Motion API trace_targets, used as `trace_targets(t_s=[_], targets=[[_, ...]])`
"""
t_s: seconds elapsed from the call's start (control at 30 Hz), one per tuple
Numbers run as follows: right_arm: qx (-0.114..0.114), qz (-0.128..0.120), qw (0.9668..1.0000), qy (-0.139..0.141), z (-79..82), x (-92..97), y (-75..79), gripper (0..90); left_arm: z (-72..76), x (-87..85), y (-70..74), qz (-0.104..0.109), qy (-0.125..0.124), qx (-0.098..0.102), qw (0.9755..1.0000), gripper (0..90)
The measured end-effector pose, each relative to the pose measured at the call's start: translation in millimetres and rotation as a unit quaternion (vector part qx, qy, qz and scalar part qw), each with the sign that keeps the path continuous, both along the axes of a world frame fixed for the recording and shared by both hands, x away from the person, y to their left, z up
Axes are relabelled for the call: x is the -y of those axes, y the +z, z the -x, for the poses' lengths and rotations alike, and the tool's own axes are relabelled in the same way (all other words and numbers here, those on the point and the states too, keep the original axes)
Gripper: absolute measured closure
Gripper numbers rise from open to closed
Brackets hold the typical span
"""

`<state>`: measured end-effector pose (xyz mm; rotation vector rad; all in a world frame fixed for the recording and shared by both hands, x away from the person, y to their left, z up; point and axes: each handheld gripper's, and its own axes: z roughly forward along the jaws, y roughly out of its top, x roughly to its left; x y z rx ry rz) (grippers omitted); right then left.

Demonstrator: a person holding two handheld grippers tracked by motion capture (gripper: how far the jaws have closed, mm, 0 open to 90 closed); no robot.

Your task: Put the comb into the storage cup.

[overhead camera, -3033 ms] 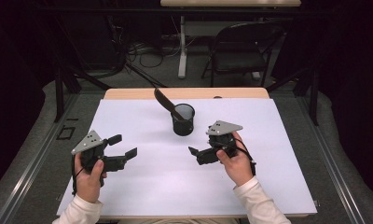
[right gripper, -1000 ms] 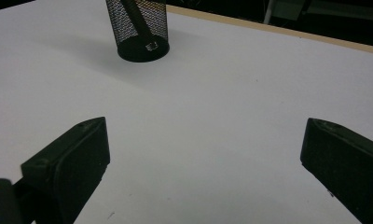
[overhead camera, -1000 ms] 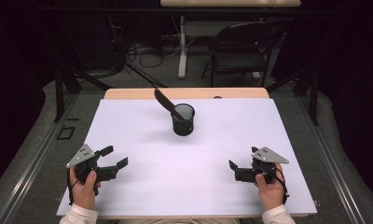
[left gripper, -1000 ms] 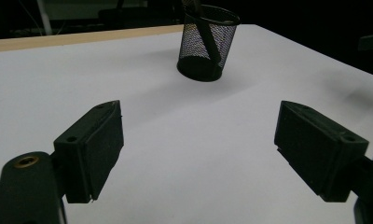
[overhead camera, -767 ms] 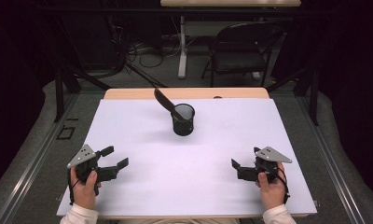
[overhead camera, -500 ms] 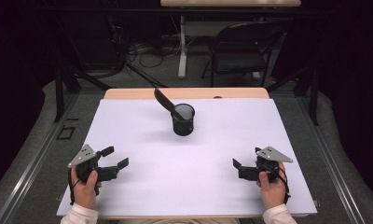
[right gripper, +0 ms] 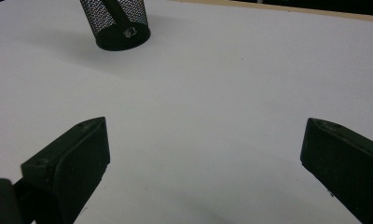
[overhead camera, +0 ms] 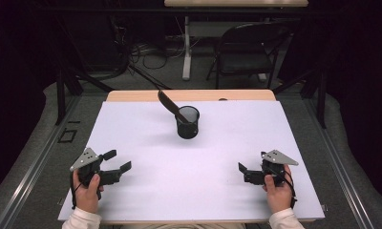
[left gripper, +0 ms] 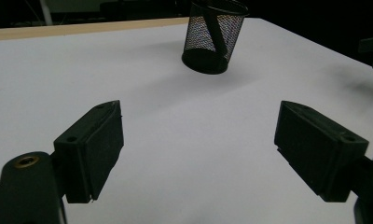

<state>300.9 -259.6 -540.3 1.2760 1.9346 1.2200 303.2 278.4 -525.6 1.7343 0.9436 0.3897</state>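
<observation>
Both grippers, left (overhead camera: 113, 166) and right (overhead camera: 245, 172), rest low in frame, fingers apart and empty; next likely reaching up-centre for the mesh cup (overhead camera: 187, 122) holding a spatula (overhead camera: 169, 103).

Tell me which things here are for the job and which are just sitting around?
For the job:
- black wire-mesh cup standing on the white table
- dark flat-bladed utensil leaning out of it
- left gripper and right gripper, both open and holding nothing

Just sitting around:
- black folding chair behind the table
- cables on the floor
</observation>
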Motion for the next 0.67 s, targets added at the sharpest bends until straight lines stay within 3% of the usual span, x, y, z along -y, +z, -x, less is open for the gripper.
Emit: trace_targets(t_s=[0.67], targets=[[-0.004, 0.007, 1.0000, 0.003, -1.3, -1.3, -2.1, 1.4, -1.0, -0.5, -1.1, -0.001, 0.004, -0.003, 1.0000, 16.1]])
